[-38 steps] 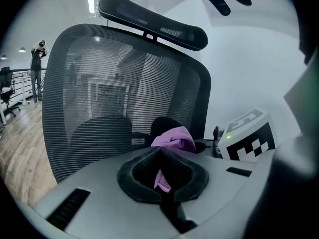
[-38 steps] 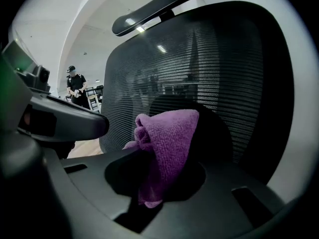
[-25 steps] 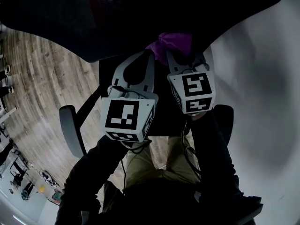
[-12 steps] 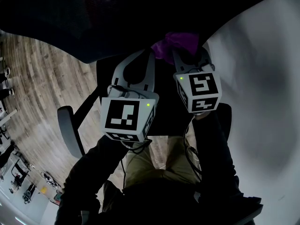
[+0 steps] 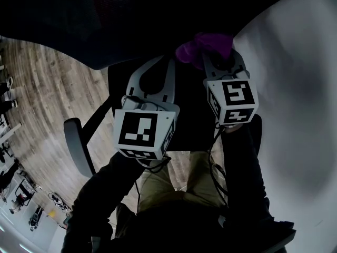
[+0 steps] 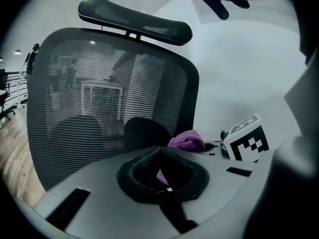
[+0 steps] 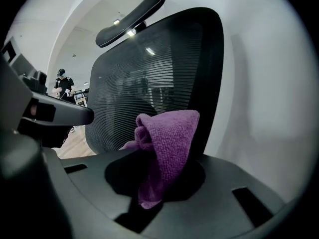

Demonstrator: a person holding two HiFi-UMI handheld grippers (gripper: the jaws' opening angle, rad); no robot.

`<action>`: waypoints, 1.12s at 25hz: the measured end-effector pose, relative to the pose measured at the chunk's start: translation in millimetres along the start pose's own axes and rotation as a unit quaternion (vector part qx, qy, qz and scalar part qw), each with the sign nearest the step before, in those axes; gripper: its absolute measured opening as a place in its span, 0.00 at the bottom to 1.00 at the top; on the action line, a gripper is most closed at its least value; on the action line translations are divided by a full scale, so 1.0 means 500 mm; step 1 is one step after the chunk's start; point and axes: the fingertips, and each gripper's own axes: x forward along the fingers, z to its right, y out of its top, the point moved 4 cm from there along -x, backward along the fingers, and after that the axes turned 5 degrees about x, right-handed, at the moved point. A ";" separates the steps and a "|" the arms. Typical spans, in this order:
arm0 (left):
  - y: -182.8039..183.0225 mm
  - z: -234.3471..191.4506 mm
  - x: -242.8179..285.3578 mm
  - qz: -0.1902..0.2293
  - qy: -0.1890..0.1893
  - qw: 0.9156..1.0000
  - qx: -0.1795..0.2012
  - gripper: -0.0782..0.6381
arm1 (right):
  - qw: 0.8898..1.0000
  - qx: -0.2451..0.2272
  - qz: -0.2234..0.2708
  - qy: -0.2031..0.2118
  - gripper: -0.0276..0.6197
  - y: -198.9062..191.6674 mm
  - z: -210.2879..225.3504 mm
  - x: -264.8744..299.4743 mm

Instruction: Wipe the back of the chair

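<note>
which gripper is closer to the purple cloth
Right. The right gripper is shut on the purple cloth, holding it in front of the chair back. The left gripper sits to the cloth's left, apart from it, jaws together.

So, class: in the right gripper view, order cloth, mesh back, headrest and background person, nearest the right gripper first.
1. Purple cloth, gripped, centre.
2. Mesh back, just behind it.
3. Headrest, up top.
4. Person, far left background.
</note>
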 end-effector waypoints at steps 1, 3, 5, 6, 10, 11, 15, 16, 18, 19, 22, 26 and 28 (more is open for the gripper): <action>-0.001 0.004 -0.002 0.000 -0.001 1.000 0.001 0.11 | 1.000 0.003 0.001 -0.001 0.15 -0.002 0.006 -0.005; 0.000 0.019 -0.001 0.002 -0.003 1.000 0.003 0.11 | 1.000 0.008 0.004 -0.001 0.15 -0.006 0.023 -0.015; -0.006 0.036 -0.001 0.003 -0.008 1.000 0.004 0.11 | 1.000 0.009 0.010 0.000 0.15 -0.009 0.038 -0.026; -0.011 0.042 -0.005 0.003 -0.011 1.000 0.005 0.11 | 1.000 0.009 0.013 0.001 0.15 -0.011 0.041 -0.031; 0.000 0.041 -0.029 0.007 -0.024 1.000 0.015 0.11 | 1.000 0.004 0.010 0.015 0.15 0.009 0.034 -0.047; 0.009 0.042 -0.032 0.012 -0.027 0.999 0.018 0.11 | 1.000 0.001 0.008 0.016 0.15 0.018 0.035 -0.053; -0.010 0.071 -0.036 0.034 -0.054 0.998 0.020 0.11 | 1.000 -0.012 0.011 0.018 0.15 0.009 0.041 -0.066; -0.025 0.069 -0.031 0.037 -0.059 0.997 0.013 0.11 | 1.000 -0.014 0.013 0.017 0.15 0.000 0.038 -0.057; -0.058 0.058 -0.024 0.042 -0.064 0.997 0.013 0.11 | 1.000 -0.014 0.017 0.014 0.15 -0.017 0.035 -0.037; -0.075 0.055 -0.023 0.045 -0.063 0.997 0.017 0.11 | 1.000 -0.012 0.020 0.013 0.15 -0.027 0.036 -0.032; -0.113 0.046 -0.023 0.058 -0.052 0.997 0.018 0.11 | 1.000 -0.005 0.023 0.012 0.15 -0.044 0.039 -0.026; -0.094 0.035 -0.018 0.080 -0.030 0.996 0.016 0.11 | 1.000 -0.017 0.015 0.005 0.15 -0.010 0.046 -0.041; -0.087 0.035 -0.026 0.090 -0.022 0.996 0.014 0.11 | 1.000 -0.019 0.016 -0.006 0.15 -0.002 0.050 -0.050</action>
